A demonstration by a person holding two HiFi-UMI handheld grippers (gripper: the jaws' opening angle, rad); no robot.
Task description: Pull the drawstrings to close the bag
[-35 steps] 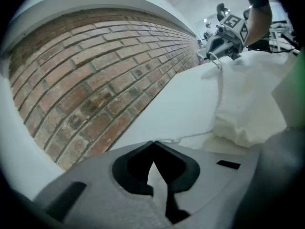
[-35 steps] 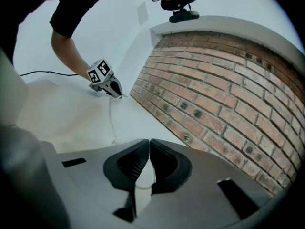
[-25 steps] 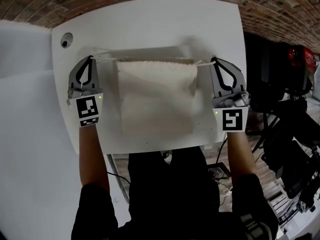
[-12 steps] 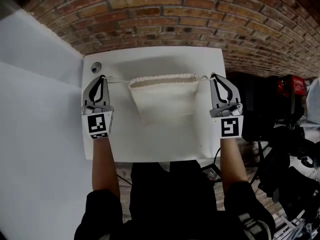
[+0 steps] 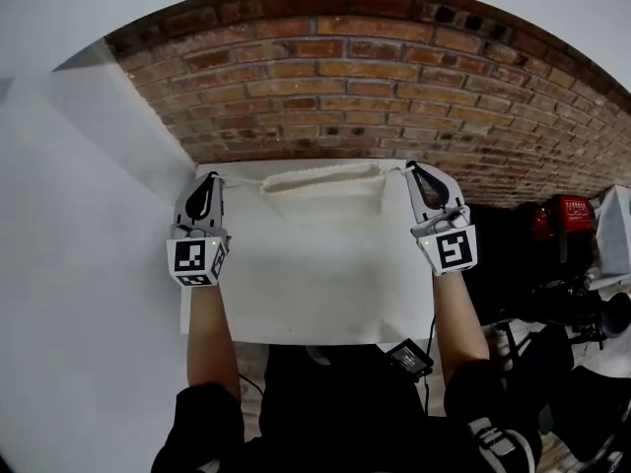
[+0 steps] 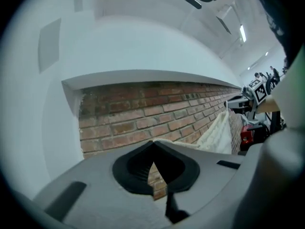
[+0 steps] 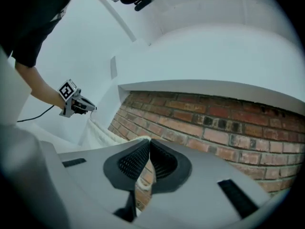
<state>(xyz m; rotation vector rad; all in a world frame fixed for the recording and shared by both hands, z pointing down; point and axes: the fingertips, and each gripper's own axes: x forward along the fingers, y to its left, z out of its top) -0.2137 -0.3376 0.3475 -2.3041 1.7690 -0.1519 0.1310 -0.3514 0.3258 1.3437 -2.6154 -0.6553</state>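
You face a brick wall, with the white bench below. The cream bag hangs stretched between your grippers. Your left gripper has its jaws clenched on the left drawstring, and your right gripper has its jaws clenched on the right drawstring.

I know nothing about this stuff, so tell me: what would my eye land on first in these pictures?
A cream cloth bag hangs stretched at the centre of the head view, in front of a red brick wall. It is strung between two grey hand-held tools, the left gripper and the right gripper, each shut on a drawstring at the bag's top corners.
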